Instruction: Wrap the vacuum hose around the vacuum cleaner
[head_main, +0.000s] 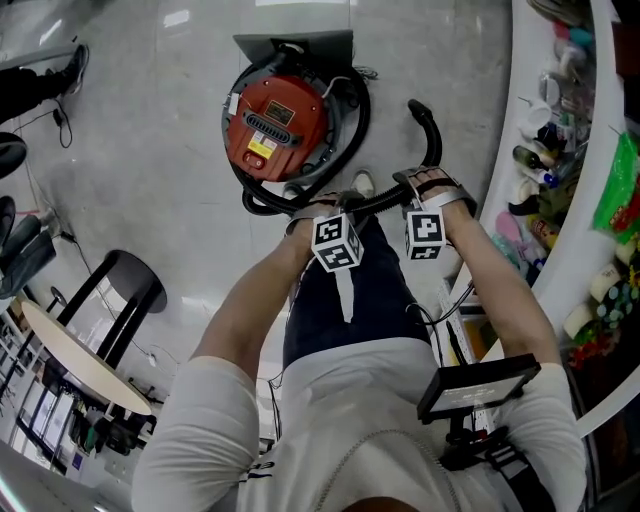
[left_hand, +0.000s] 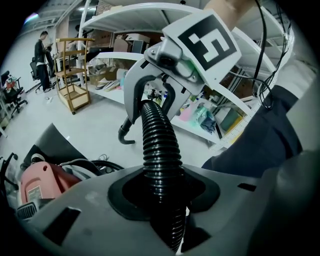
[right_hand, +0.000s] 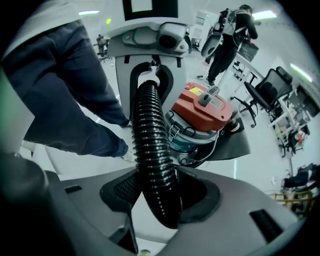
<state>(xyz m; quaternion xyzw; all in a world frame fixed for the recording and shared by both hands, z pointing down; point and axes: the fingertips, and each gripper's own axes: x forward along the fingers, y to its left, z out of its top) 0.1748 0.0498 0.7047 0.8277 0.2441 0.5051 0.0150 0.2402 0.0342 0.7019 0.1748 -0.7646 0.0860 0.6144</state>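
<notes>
Vacuum hose (head_main: 380, 200), black and ribbed, ran from a loop beside the red vacuum cleaner (head_main: 277, 125) on the pale, glossy floor (head_main: 150, 170) across to both grippers. A round tabletop (head_main: 70, 362) and a black stool (head_main: 135, 280) stood at the left, and white shelves (head_main: 600, 215) crowded with goods lined the right. The left gripper (left_hand: 162, 200) was clamped on the hose, its jaws partway apart around it. The right gripper (right_hand: 160, 195) had the hose between jaws set wider than it. The hose leaned on one pad, with a gap on the other side.
</notes>
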